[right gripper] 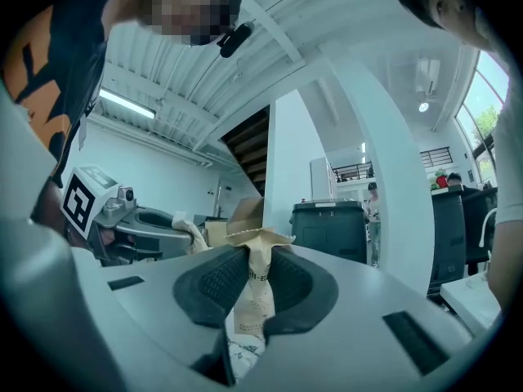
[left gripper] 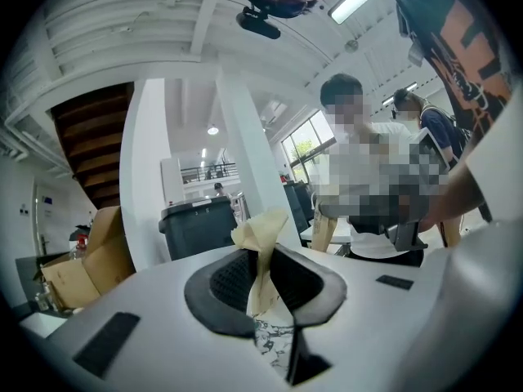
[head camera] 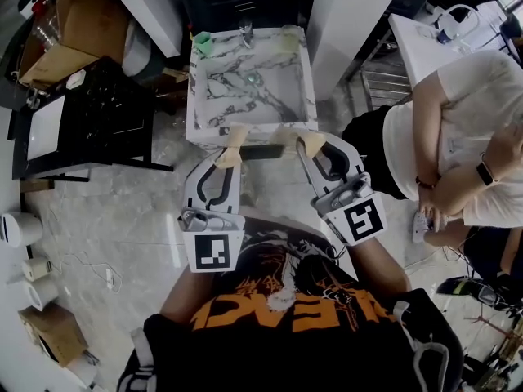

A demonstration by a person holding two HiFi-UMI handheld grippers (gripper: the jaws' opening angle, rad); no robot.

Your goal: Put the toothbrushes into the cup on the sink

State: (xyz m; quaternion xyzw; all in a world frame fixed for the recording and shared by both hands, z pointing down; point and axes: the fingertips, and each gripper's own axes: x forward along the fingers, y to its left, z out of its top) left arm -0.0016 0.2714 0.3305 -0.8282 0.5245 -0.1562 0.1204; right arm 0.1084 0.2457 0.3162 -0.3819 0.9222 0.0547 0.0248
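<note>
paper sleeves are making both toothbrushes light, soft-skinned loads, i judge: a stiff handle inside, a crumpling tan wrap outside that may be sliding on it. the grip should be sitting on the firm handle through the sleeve, not on the loose paper end, and only gently, as the paper is creasing easily.

head view: the left gripper [head camera: 229,155] and right gripper [head camera: 309,145] are sitting side by side at mid-frame, just below the near rim of the marble sink [head camera: 200,96]. each is pinching a tan strip: the left toothbrush [head camera: 233,140] and the right toothbrush [head camera: 311,142] are poking up towards the sink. what is likely the cup [head camera: 291,34], pale and see-through, is standing at the sink's upper right corner, well apart from both grippers; a green thing [head camera: 202,43] is sitting at the upper left corner. i cannot be telling for sure which one is meant.

left gripper view: the jaws are clenching on the left toothbrush's sleeve at lower centre, with its crumpled cream tip flaring above the dark pads. the brush itself is not showing.

right gripper view: the jaws are likewise clamping the right toothbrush at lower centre; its sleeve is carrying small dark print and a jagged folded top. the left gripper is showing at the left edge, with its own tan paper sticking out.
</note>
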